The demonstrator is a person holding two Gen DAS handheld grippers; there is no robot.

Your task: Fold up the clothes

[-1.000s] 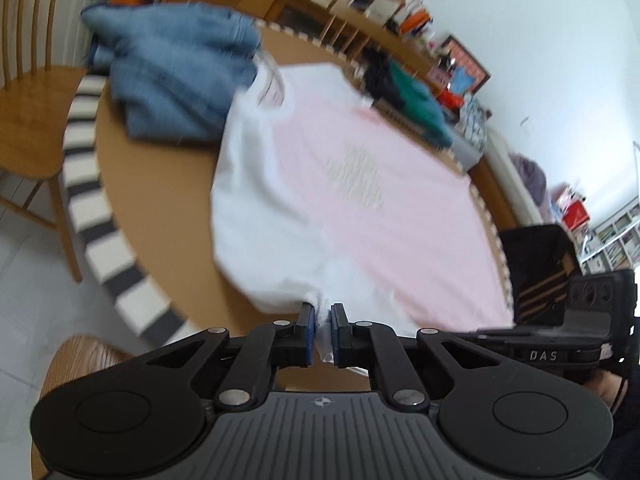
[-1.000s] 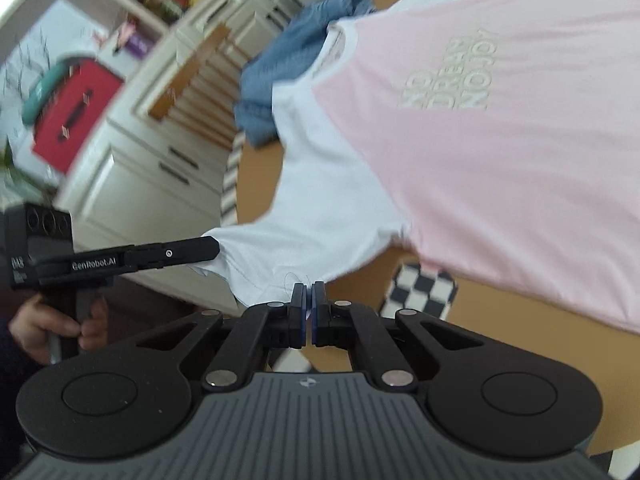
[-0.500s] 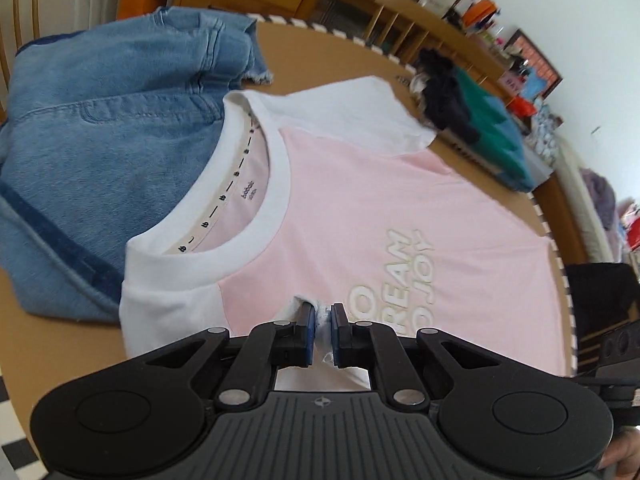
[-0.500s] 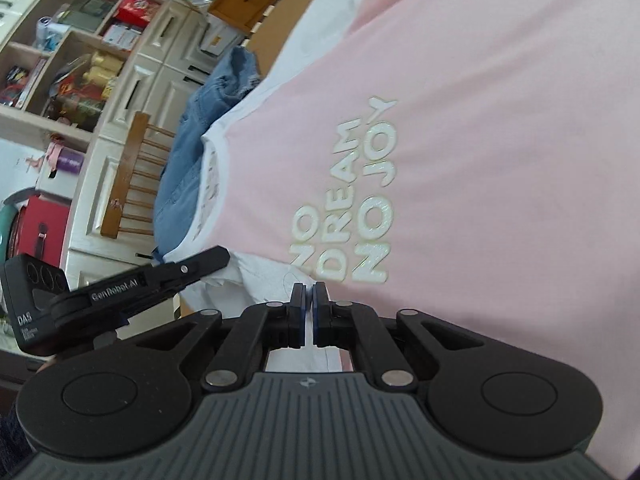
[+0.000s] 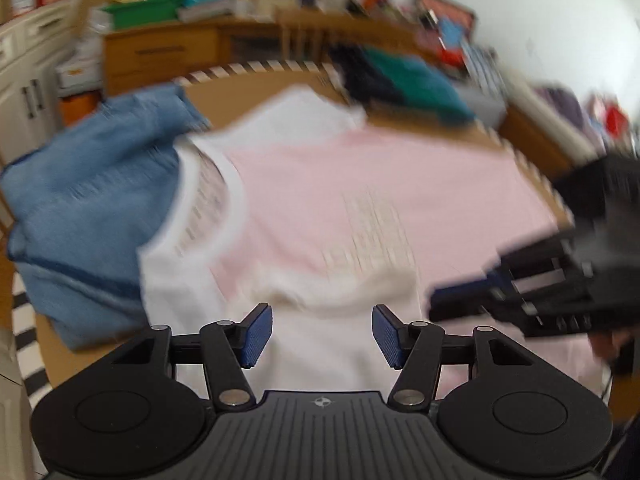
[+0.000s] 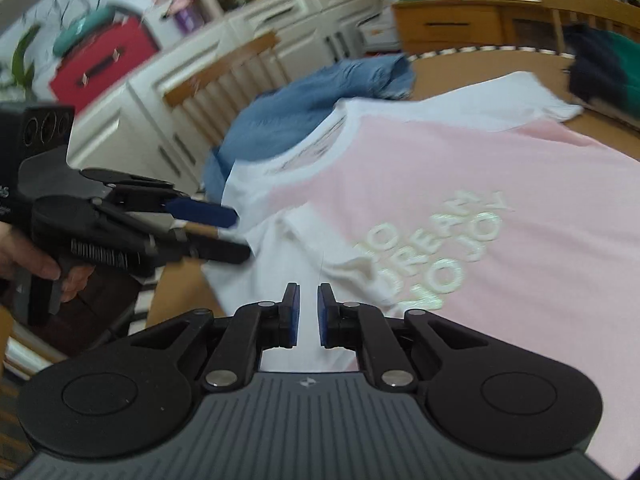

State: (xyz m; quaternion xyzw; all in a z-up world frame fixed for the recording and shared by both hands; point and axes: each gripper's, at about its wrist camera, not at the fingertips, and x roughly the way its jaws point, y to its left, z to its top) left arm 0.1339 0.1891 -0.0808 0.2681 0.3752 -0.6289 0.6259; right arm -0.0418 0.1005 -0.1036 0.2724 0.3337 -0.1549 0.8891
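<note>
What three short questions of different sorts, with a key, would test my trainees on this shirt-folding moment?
1. True or false: the left gripper is clamped on the pink and white T-shirt.
2. Multiple choice: what lies by the shirt's collar? A) blue denim garment B) a striped towel C) a red box
3. Fill in: the near white sleeve is folded over the shirt's ____ front.

Key
1. False: its jaws stand wide apart with nothing between them.
2. A: the blue denim garment lies there; the collar overlaps its edge.
3. Pink. The sleeve covers the start of the printed lettering, and the right gripper is open just above the white cloth.
</note>
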